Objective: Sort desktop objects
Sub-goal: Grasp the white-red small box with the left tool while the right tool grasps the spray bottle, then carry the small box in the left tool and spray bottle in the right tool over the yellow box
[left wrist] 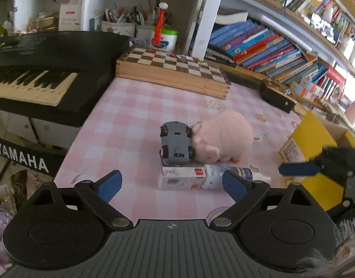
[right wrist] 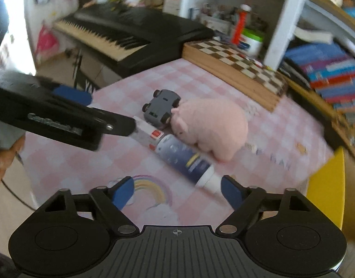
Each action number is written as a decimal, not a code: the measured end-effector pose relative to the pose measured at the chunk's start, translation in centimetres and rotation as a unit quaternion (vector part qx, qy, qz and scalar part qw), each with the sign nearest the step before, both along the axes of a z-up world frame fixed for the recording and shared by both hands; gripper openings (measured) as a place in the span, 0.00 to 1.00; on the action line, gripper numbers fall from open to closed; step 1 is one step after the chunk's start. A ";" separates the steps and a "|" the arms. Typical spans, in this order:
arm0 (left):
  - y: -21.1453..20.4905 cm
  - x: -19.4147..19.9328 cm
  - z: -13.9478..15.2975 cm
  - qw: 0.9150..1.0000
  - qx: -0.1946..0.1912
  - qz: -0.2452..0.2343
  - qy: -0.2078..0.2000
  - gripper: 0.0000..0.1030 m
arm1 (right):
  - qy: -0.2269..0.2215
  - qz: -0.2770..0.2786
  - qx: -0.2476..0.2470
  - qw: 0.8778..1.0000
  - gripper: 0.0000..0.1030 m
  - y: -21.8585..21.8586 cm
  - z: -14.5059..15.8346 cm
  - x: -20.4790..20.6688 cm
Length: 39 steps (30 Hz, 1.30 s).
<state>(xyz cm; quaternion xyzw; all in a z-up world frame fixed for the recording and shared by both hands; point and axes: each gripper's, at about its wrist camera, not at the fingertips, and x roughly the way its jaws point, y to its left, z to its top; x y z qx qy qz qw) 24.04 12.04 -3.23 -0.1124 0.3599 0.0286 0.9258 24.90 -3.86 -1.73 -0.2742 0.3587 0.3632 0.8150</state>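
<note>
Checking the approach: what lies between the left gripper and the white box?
Only bare pink checked tablecloth between the left gripper and the white box, in the left wrist view.

A pink checked tablecloth (left wrist: pixel 131 115) covers the desk. On it, a pink plush pig (left wrist: pixel 223 136) has a grey toy car (left wrist: pixel 176 144) touching its snout, a bottle (left wrist: pixel 221 176) and perhaps a small carton (left wrist: pixel 182 178) lying just before it, and a chessboard box (left wrist: pixel 172 69) well behind.

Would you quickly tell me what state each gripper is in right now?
Left gripper: open, holding nothing, above the pink checked cloth.
Right gripper: open, holding nothing; the bottle tip lies near it.
</note>
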 end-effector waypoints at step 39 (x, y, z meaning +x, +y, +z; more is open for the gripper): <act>-0.1 1.2 -0.9 1.000 -0.004 0.017 0.009 0.52 | 0.121 0.139 -0.089 0.979 0.35 4.0 -3.4 8.6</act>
